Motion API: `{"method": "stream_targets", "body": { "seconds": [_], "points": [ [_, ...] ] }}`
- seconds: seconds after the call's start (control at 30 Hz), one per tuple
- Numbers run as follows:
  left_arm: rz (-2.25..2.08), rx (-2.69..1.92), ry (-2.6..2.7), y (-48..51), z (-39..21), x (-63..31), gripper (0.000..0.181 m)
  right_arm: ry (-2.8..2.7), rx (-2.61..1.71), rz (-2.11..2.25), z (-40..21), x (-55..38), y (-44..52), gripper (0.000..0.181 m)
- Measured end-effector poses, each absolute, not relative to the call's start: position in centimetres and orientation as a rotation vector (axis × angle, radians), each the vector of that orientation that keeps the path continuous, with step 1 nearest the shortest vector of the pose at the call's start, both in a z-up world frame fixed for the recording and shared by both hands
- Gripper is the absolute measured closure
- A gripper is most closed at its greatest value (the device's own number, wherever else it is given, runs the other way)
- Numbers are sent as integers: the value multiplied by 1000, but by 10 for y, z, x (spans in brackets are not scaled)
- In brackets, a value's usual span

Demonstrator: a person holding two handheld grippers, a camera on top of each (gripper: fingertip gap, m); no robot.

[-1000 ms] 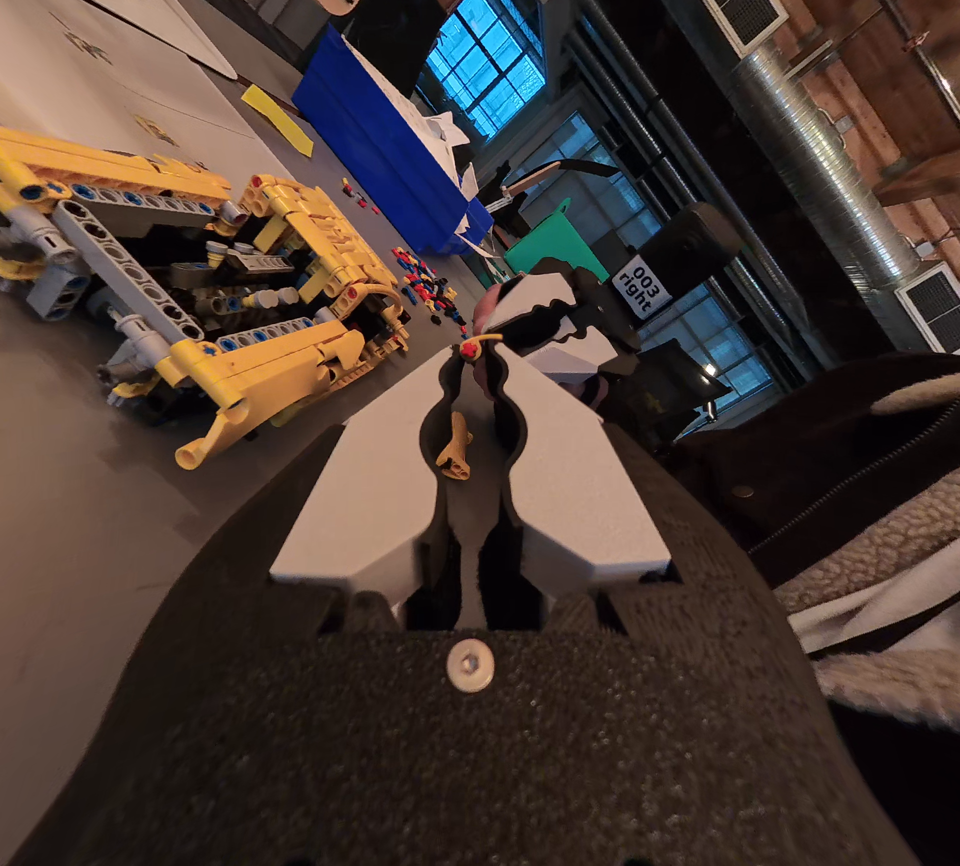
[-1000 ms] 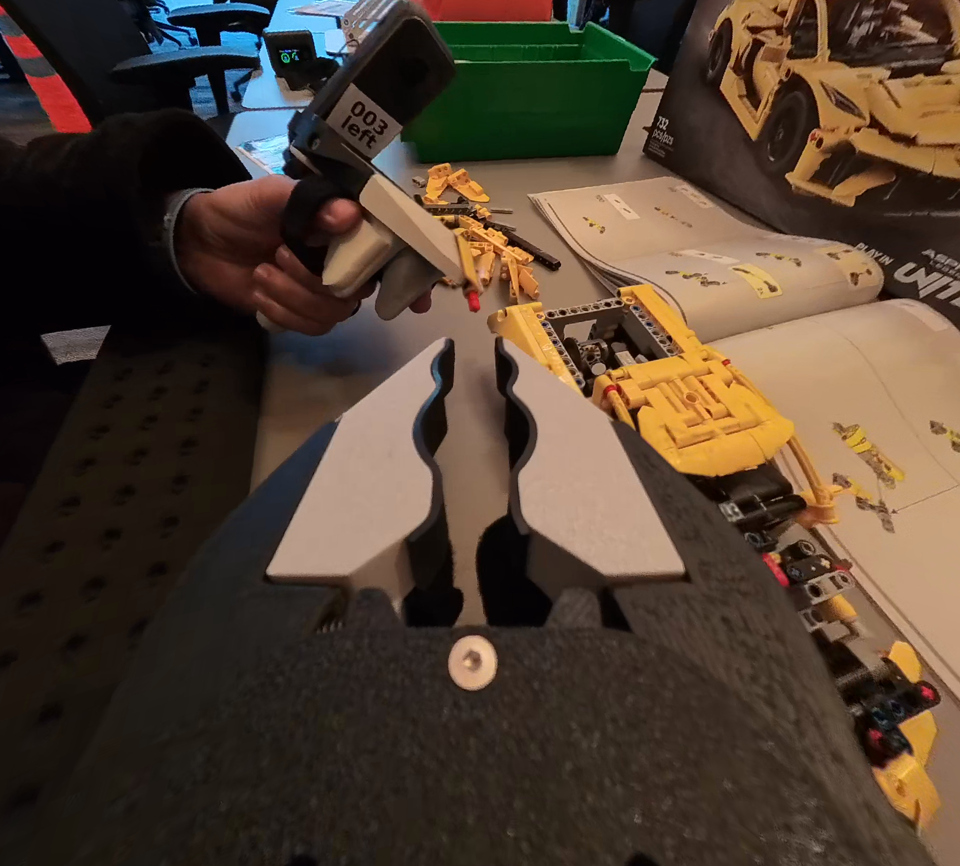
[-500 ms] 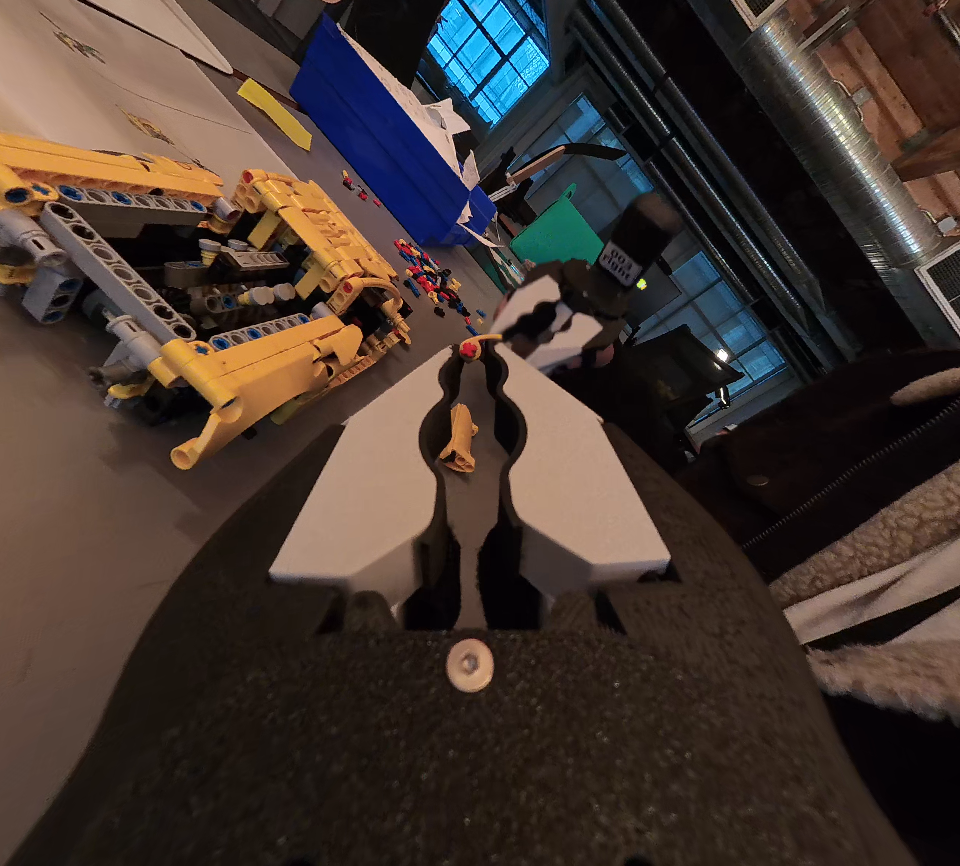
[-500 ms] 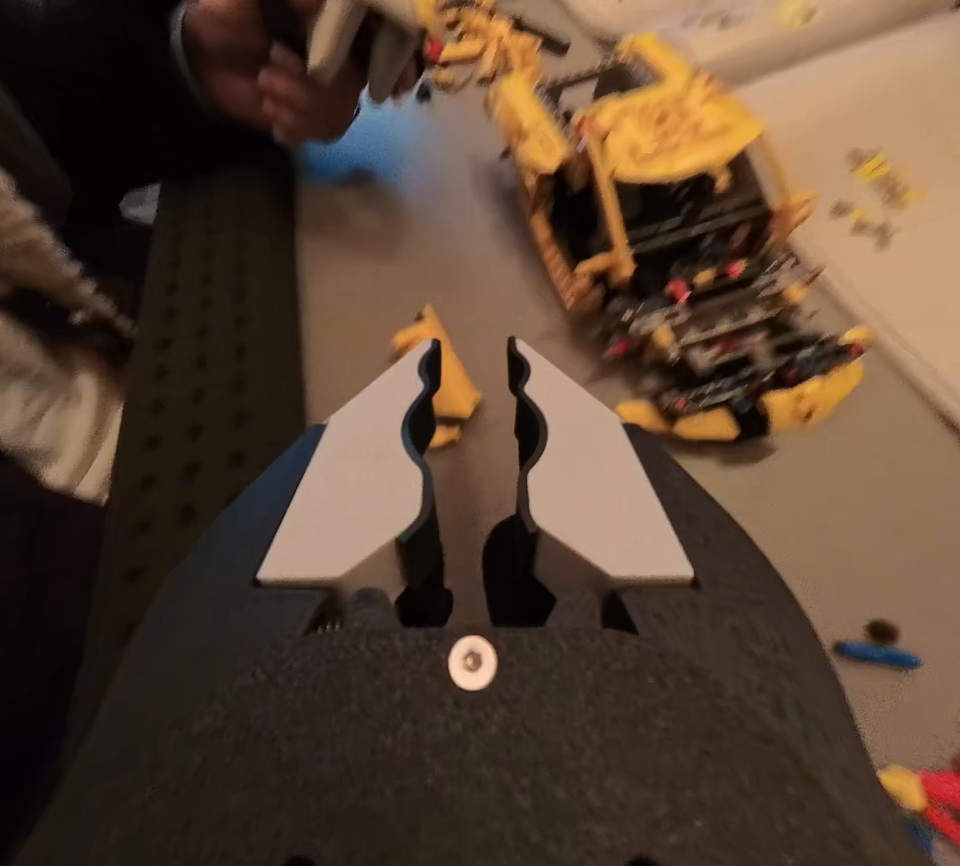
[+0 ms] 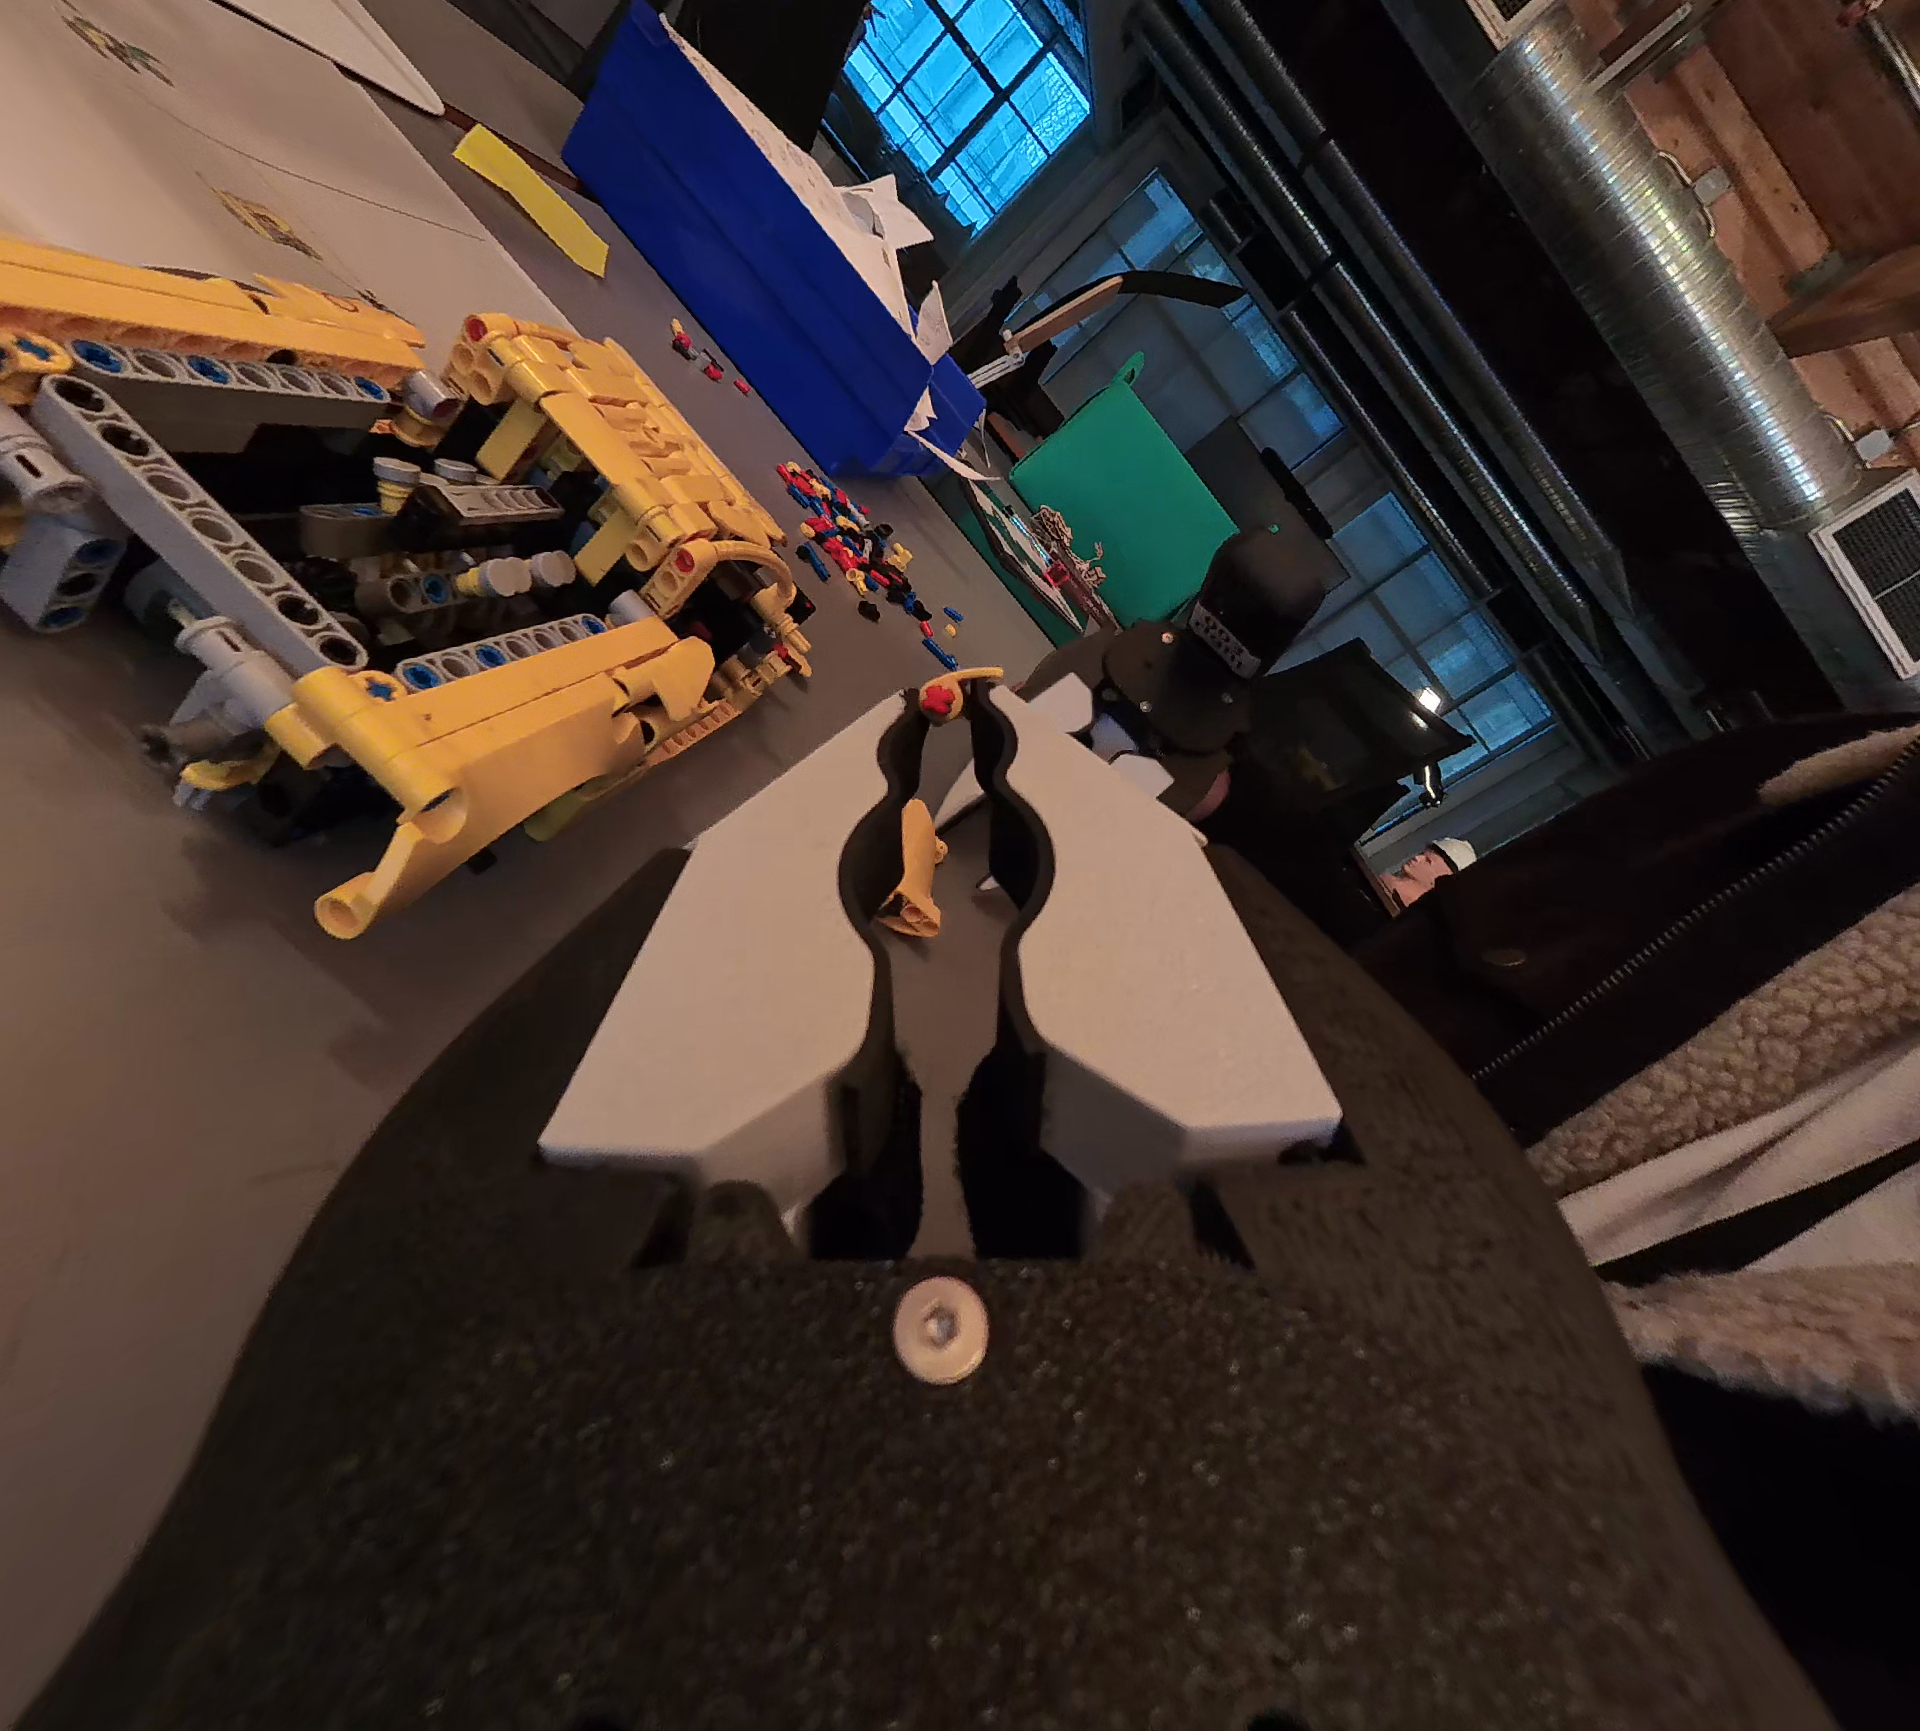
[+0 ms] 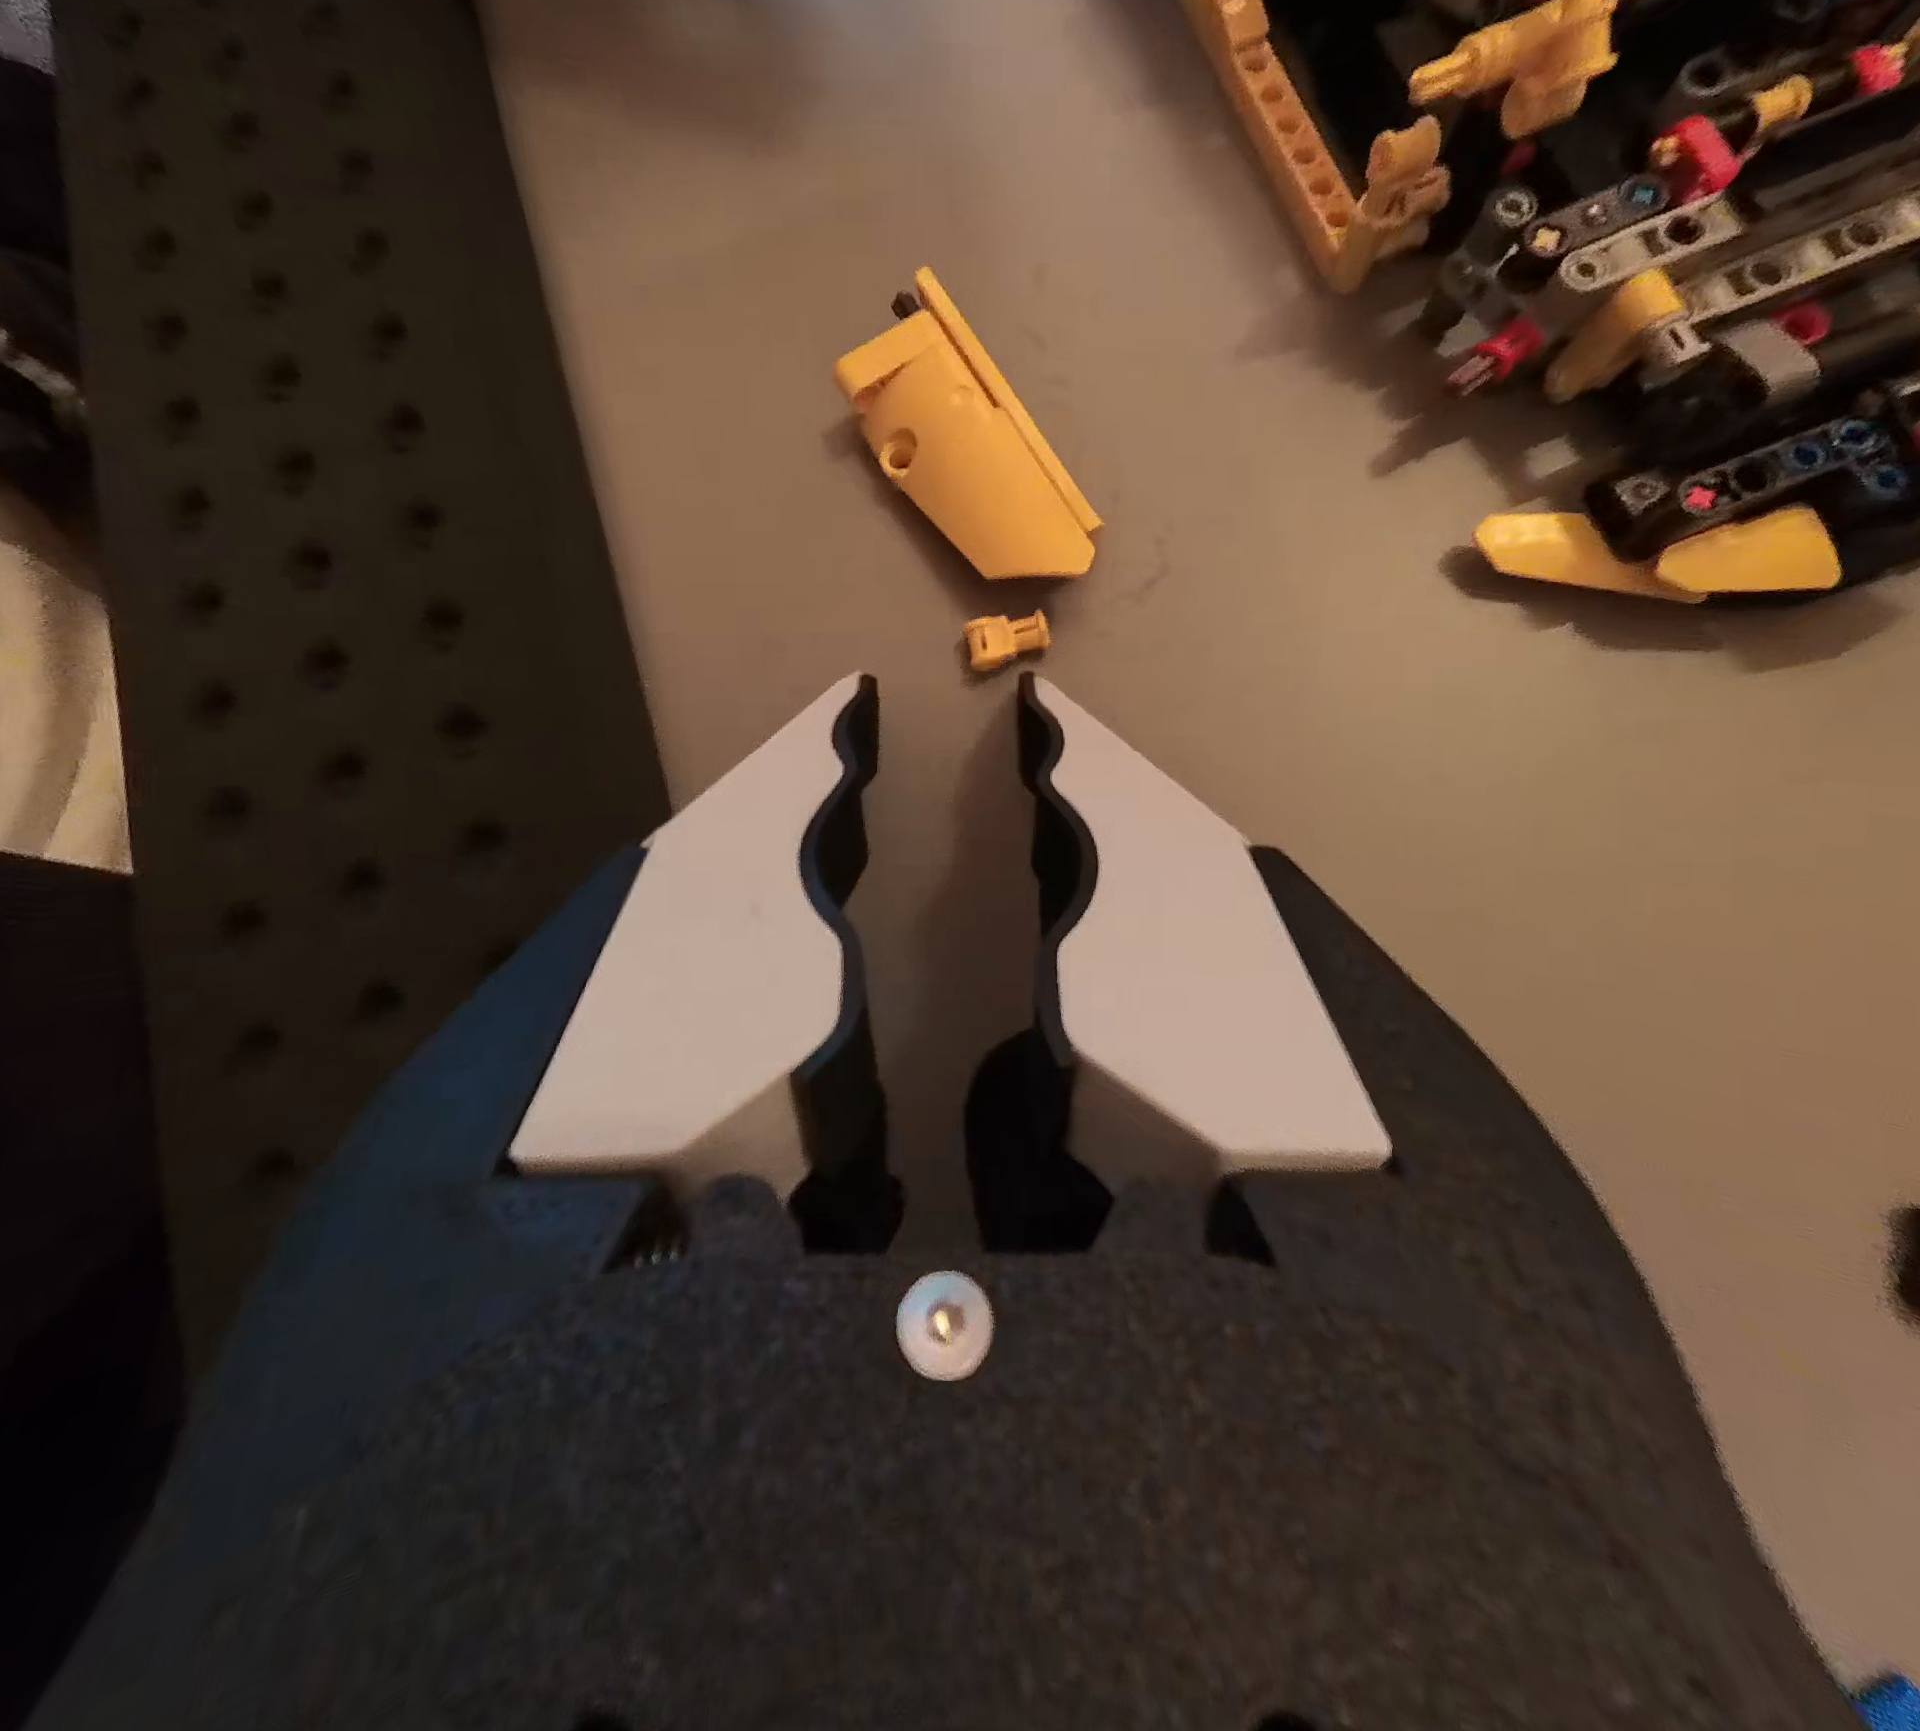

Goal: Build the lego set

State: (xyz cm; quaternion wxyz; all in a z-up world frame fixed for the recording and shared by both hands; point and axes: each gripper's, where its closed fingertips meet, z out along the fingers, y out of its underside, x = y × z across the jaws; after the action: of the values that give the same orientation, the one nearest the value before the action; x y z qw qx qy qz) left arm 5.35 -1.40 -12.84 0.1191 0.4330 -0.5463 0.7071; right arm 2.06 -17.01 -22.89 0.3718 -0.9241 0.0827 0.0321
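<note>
Grey table [image 6: 1351, 850] (brick-walled loft); left gripper [image 5: 958, 694] clamps yellow piece [image 5: 966, 675]; right gripper [image 6: 948, 689] parted, empty.

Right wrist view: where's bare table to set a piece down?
Bare table lies right of the open right gripper, below the car build. Straight ahead is taken by the small yellow connector and yellow panel.

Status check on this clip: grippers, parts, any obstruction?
Left gripper shut on a small yellow piece with red pin. Right gripper open, empty, above yellow connector and yellow panel. Table path clear.
</note>
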Motion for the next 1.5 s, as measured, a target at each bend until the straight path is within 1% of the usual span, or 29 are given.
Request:
{"method": "stream_targets", "body": {
  "seconds": [0.33, 0.57, 0.63, 0.8, 0.97, 1.13, 1.2, 1.3, 1.4, 1.5],
  "points": [
    [2068, 1260, -1599, -15, -128, 52, 173, 215, -2326, 24, -227, 26, -157, 157],
    [2069, 1263, -1585, -14, -128, 53, 173, 230, -2337, -25, -230, 29, -158, 165],
    [2071, 1265, -1578, -13, -128, 53, 173, 230, -2335, -47, -231, 32, -159, 171],
    [2071, 1261, -1541, -12, -127, 53, 173, 233, -2330, -37, -231, 33, -160, 172],
    [2065, 1277, -1415, -6, -125, 56, 173, 268, -2337, -25, -228, 35, -165, 172],
    [1943, 1362, -1130, 3, -123, 59, 173, 217, -2347, -189, -211, 48, -165, 172],
    [1850, 1404, -964, 5, -122, 58, 173, 151, -2322, -246, -196, 49, -154, 173],
    [1713, 1479, -784, 9, -125, 55, 173, 17, -2228, -169, -174, 30, -114, 172],
    [1609, 1575, -835, 8, -135, 43, 173, -136, -2176, -222, -161, 22, -74, 172],
    [1515, 1629, -870, 6, -140, 30, 173, -295, -2145, -380, -150, 22, -41, 173]
  ]
}}
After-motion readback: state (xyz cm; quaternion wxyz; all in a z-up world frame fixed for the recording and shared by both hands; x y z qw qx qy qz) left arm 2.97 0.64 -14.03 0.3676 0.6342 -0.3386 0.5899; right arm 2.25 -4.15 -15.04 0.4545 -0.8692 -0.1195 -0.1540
